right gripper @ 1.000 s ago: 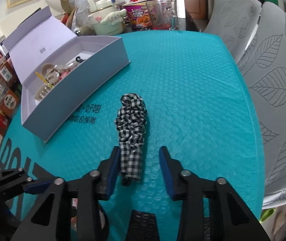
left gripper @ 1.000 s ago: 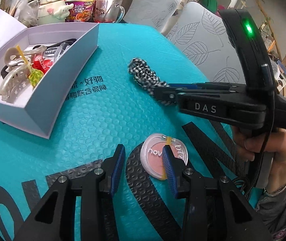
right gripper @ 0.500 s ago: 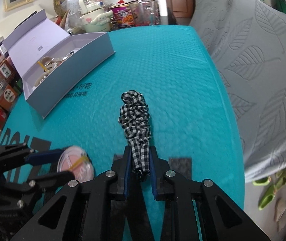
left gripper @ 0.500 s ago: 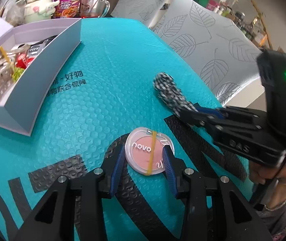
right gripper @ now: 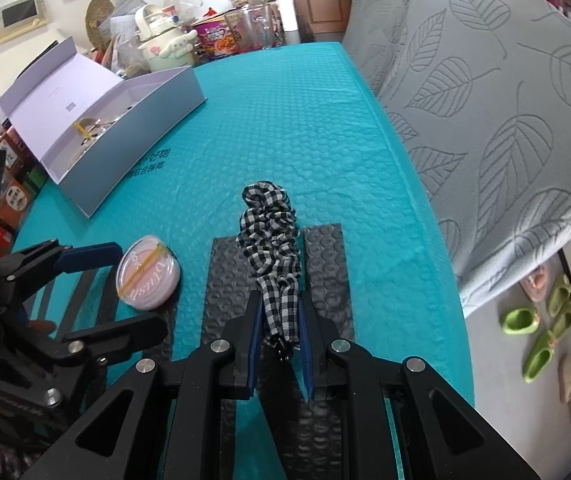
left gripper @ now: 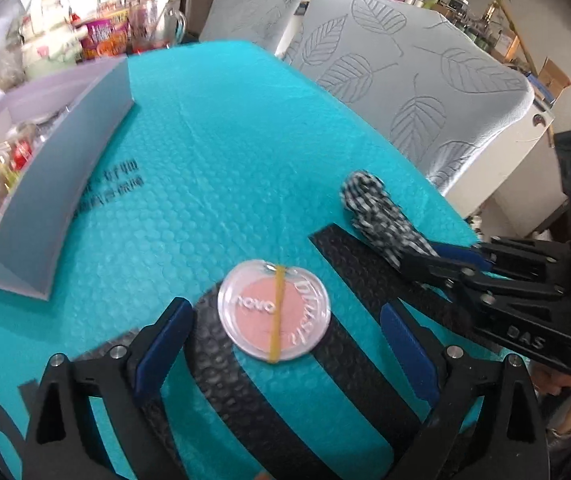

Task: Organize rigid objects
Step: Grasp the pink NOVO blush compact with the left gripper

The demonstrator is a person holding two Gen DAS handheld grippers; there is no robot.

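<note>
the left claw (left gripper: 285,344) has just been opening and its jaws now stand wide, the round pink compact (left gripper: 274,315) lying loose on the teal mat (left gripper: 245,160) between them, touching neither pad. the right claw (right gripper: 279,336) is clamped on the tail of the checked scrunchie (right gripper: 271,232), near the mat's right edge. open mat lies between these and the white box (right gripper: 133,136) at far left. the box's contents are blurred.

Box (left gripper: 65,184) contents blurred, cut off at edge.
</note>
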